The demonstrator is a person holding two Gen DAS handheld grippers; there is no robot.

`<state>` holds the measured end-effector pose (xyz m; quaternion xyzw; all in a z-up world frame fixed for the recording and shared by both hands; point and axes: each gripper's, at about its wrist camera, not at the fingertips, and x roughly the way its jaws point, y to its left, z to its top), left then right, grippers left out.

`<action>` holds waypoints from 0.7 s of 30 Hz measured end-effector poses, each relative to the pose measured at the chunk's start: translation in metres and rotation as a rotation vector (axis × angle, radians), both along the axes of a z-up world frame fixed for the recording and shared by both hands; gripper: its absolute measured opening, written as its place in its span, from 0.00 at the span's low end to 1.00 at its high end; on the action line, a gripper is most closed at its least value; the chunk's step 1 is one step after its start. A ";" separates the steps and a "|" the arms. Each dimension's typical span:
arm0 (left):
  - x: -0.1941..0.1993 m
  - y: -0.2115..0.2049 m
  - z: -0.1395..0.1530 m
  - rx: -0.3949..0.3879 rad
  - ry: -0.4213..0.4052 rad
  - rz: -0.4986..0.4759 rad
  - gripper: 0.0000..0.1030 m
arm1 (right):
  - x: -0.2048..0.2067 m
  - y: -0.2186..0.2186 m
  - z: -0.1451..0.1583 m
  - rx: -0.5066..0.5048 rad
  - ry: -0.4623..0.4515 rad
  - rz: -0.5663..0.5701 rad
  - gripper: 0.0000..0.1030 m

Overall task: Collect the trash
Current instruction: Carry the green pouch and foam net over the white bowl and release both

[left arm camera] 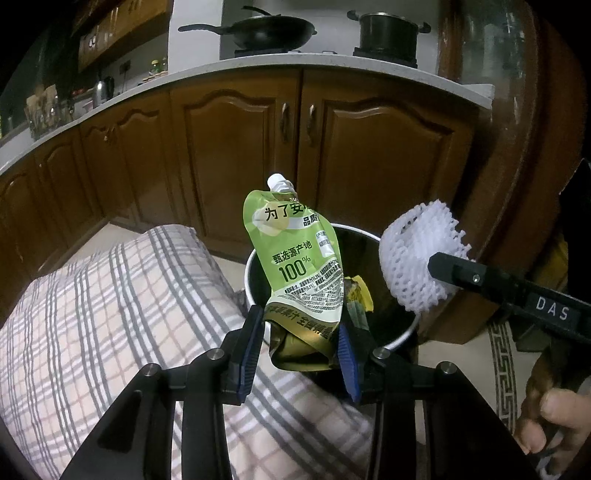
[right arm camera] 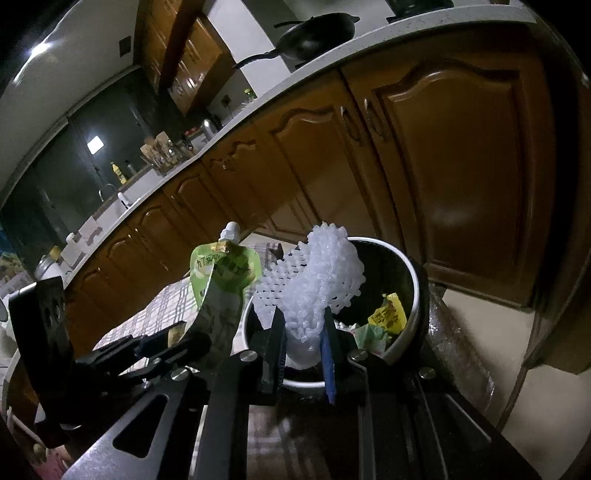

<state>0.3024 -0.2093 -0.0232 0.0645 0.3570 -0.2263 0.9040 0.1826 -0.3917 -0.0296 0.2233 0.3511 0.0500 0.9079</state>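
My left gripper point(left arm camera: 301, 332) is shut on a green juice pouch point(left arm camera: 299, 258) with a white spout, held upright over the near rim of a round metal trash bin point(left arm camera: 402, 332). My right gripper point(right arm camera: 304, 332) is shut on a white foam fruit net point(right arm camera: 317, 280), held above the same bin point(right arm camera: 410, 295). The net also shows in the left wrist view point(left arm camera: 417, 258), right of the pouch. The pouch shows in the right wrist view point(right arm camera: 221, 273), left of the net. Yellow and green wrappers point(right arm camera: 384, 317) lie inside the bin.
A checked cloth point(left arm camera: 110, 314) covers a cushion or seat left of the bin. Brown kitchen cabinets point(left arm camera: 229, 147) stand behind it under a pale counter with a wok point(left arm camera: 266, 31) and pot point(left arm camera: 388, 33). A dark wooden piece point(left arm camera: 517, 184) stands right.
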 end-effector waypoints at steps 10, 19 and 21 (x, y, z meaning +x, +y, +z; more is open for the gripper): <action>0.017 -0.014 -0.008 0.021 0.014 0.000 0.35 | 0.020 -0.011 -0.009 -0.014 0.028 -0.009 0.16; 0.035 -0.024 -0.012 0.024 0.037 0.010 0.36 | 0.035 -0.012 -0.020 -0.029 0.069 0.004 0.16; 0.037 -0.027 -0.013 0.025 0.042 0.009 0.36 | 0.038 -0.010 -0.023 -0.031 0.080 0.006 0.16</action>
